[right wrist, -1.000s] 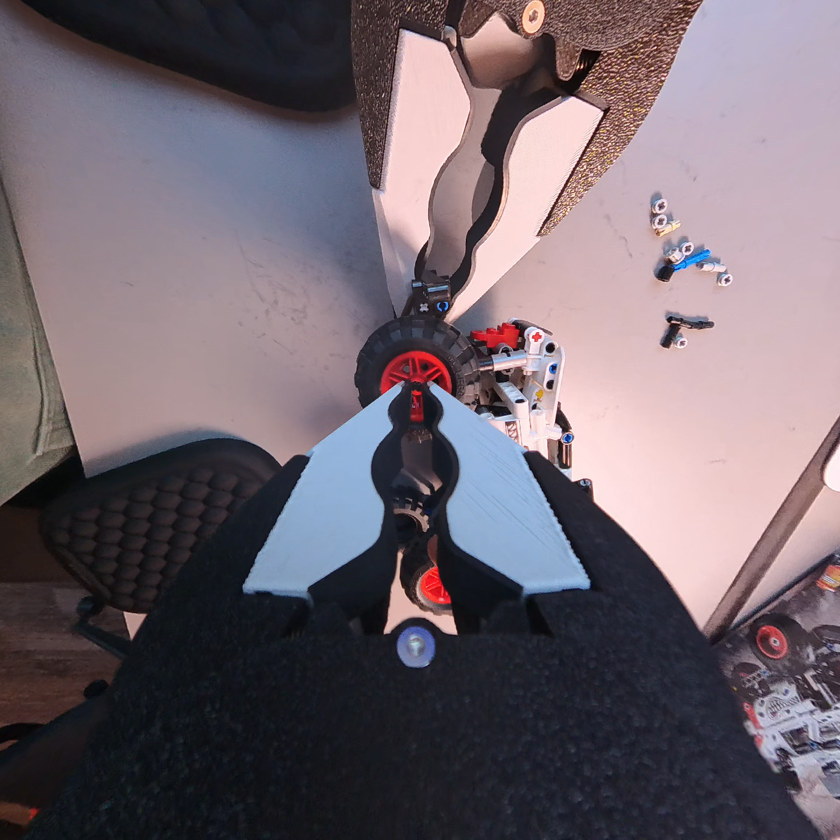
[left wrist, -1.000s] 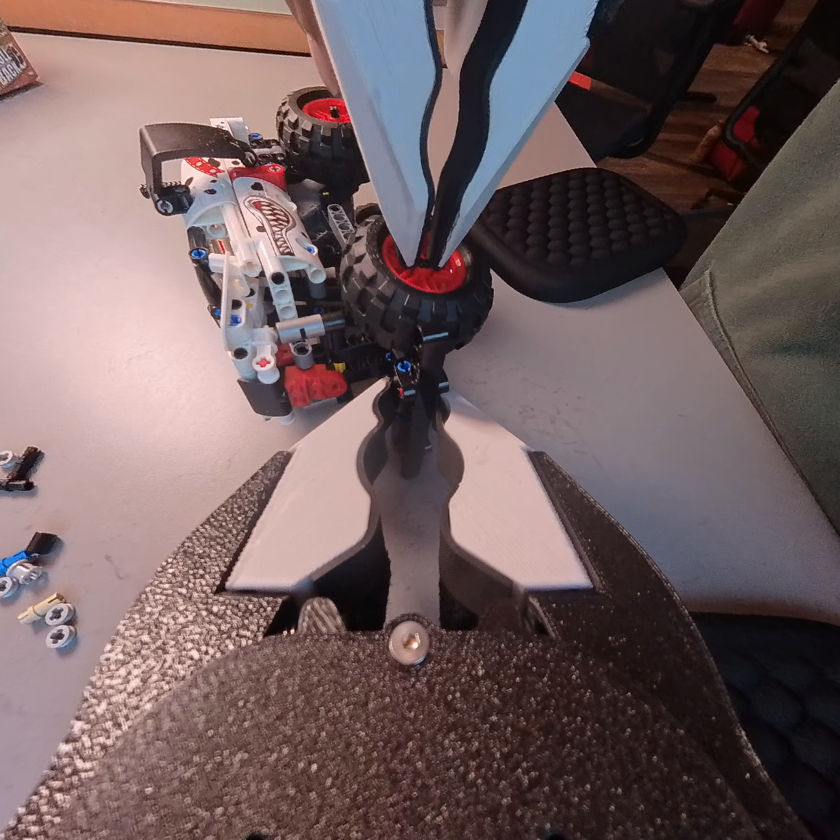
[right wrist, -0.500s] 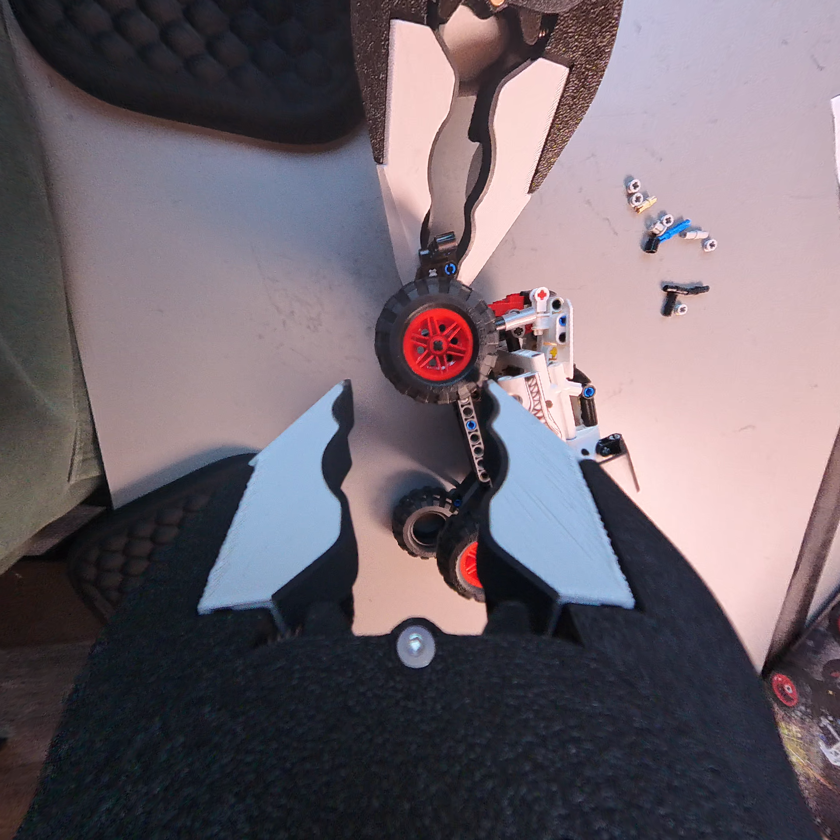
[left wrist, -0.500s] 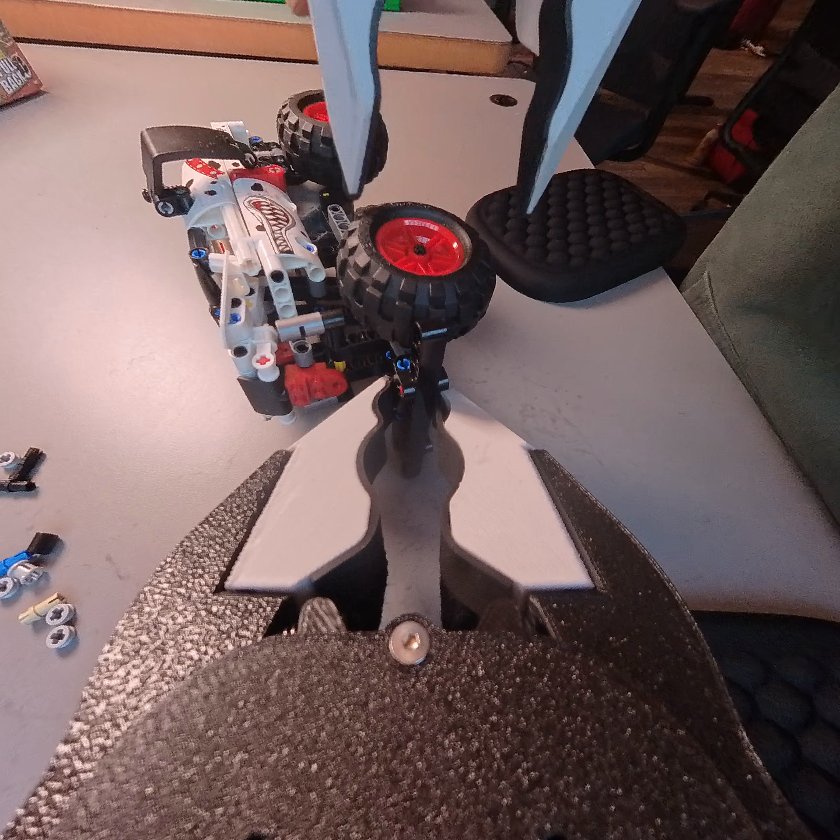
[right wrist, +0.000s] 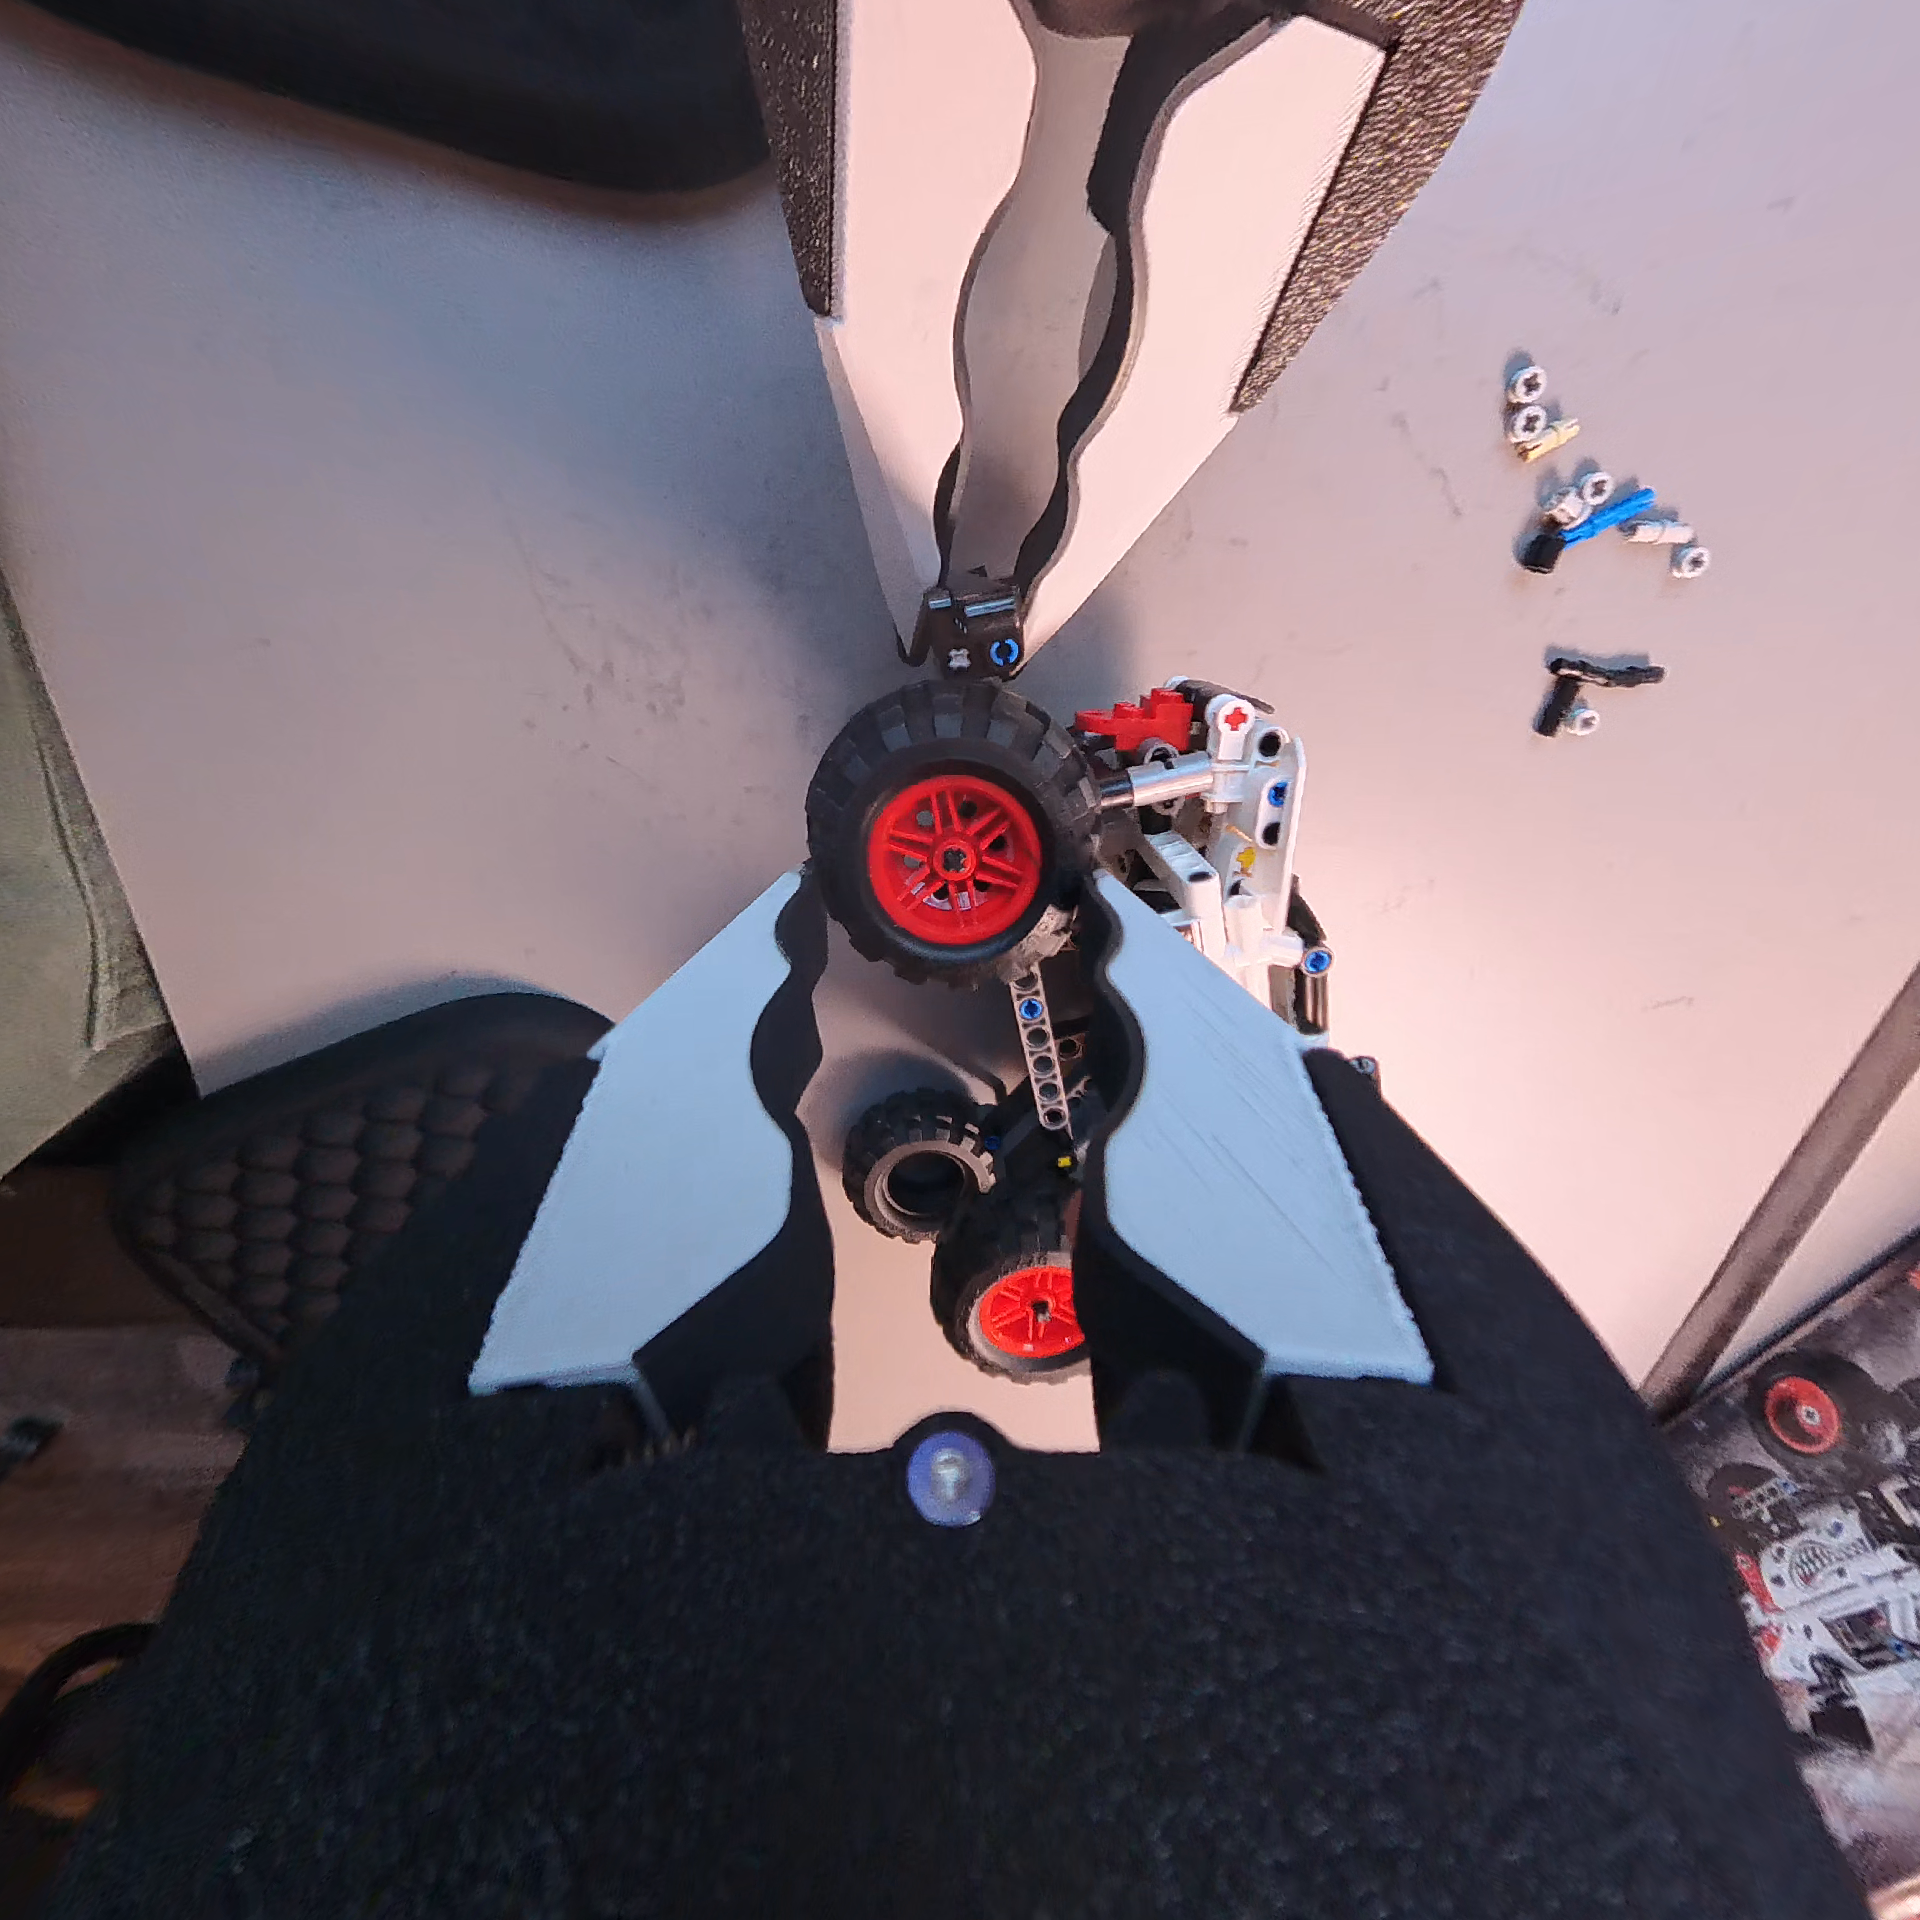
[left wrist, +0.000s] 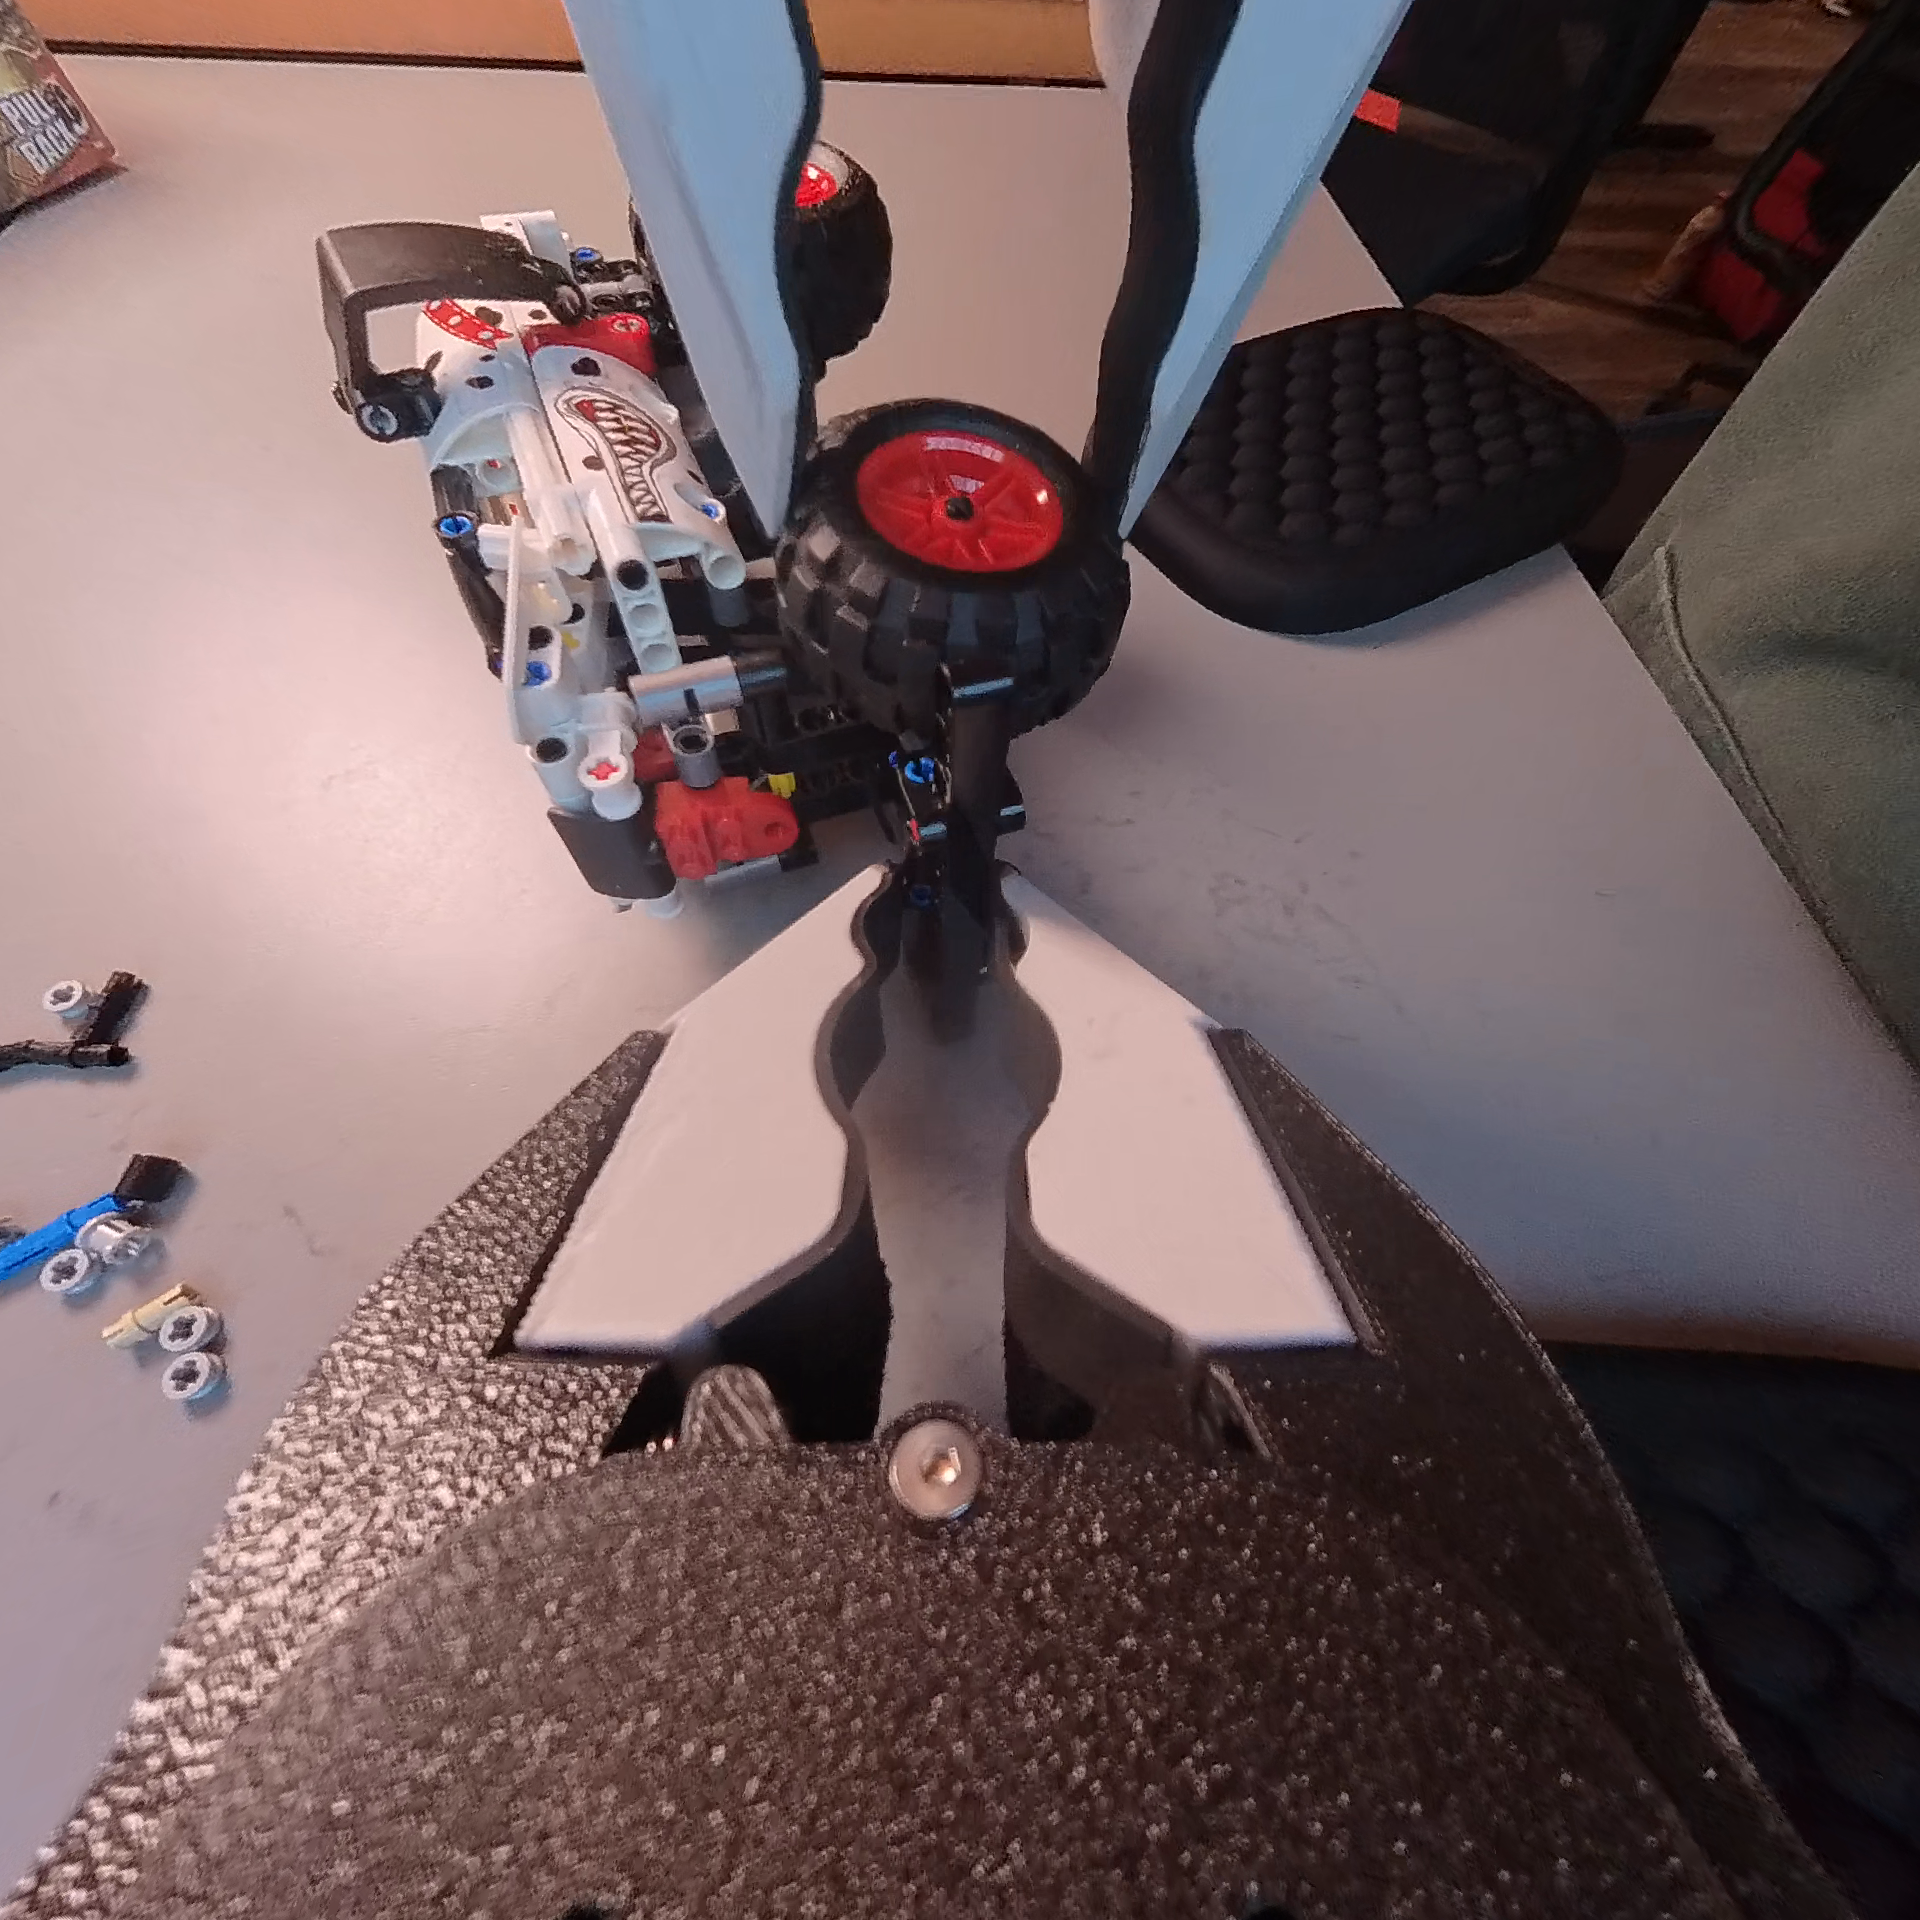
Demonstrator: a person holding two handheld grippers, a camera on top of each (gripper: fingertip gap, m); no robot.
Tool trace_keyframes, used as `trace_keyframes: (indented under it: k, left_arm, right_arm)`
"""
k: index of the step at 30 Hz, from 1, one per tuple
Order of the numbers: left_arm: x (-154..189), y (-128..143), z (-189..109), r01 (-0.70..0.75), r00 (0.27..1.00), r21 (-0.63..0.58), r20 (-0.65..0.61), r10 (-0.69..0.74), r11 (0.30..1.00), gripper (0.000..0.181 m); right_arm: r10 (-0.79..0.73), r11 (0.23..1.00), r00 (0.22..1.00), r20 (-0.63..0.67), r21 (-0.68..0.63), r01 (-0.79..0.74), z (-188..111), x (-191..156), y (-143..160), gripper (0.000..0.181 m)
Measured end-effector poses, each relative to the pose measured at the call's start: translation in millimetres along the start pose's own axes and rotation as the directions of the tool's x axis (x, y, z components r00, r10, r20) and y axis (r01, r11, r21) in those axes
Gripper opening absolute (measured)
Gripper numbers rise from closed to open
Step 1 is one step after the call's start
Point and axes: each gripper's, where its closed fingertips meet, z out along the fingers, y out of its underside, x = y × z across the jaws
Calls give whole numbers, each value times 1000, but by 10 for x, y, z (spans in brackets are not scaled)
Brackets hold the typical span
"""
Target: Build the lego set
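Two grippers at work near the bench's [left wrist: 260,727] chair-side edge, on a half-built Lego monster truck [left wrist: 582,520] lying on its side with one red-hubbed wheel [left wrist: 956,561] facing up. Left gripper [left wrist: 945,904] closed narrow on the black frame end [left wrist: 951,800] just below that wheel, holding the model steady. Right gripper [right wrist: 951,904] spread wide, fingers [right wrist: 665,1143] straddling the wheel's tyre without visibly touching it, gripping nothing. Likely light overall, stiff in the beams but only friction-fitted at pins and axles, so prone to popping apart under a twist or a sideways pull. Soft, knobbly rubber on the tyre: good grip, yet liable to turn on its axle, hence a poor handle for moving the whole model. Better hold on the rigid black chassis, as the left has, or across the white body panels [left wrist: 613,457]; thin roll bar [left wrist: 416,260] at the far end best left alone. One more red-hubbed wheel [right wrist: 1023,1314] and a bare tyre [right wrist: 914,1174] close under the right gripper. Several loose pins and bushes [left wrist: 125,1247] well apart, toward the bench's opposite side, small and apt to roll or slip from a pinch.
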Motion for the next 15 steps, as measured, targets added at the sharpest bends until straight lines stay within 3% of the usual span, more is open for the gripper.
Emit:
trace_keyframes:
  k: [4,7,8,15]
  left_arm:
    - [16,-7,7,9,1000,2,-9,-9,1000,13]
    - [5,16,34,-11,1000,-18,17,12,1000,18]
    - [15,9,43,-14,1000,-17,13,15,1000,19]
    - [96,-67,35,5,999,27,-43,-4,1000,13]
  right_arm:
    - [-3,999,999,34,-36,4,108,-30,43,48]
    - [27,999,988,152,-37,-21,271,-221,89,51]
    - [-21,998,992,121,-55,28,310,-228,116,51]
    - [-15,1000,998,66,-4,15,38,-55,105,57]
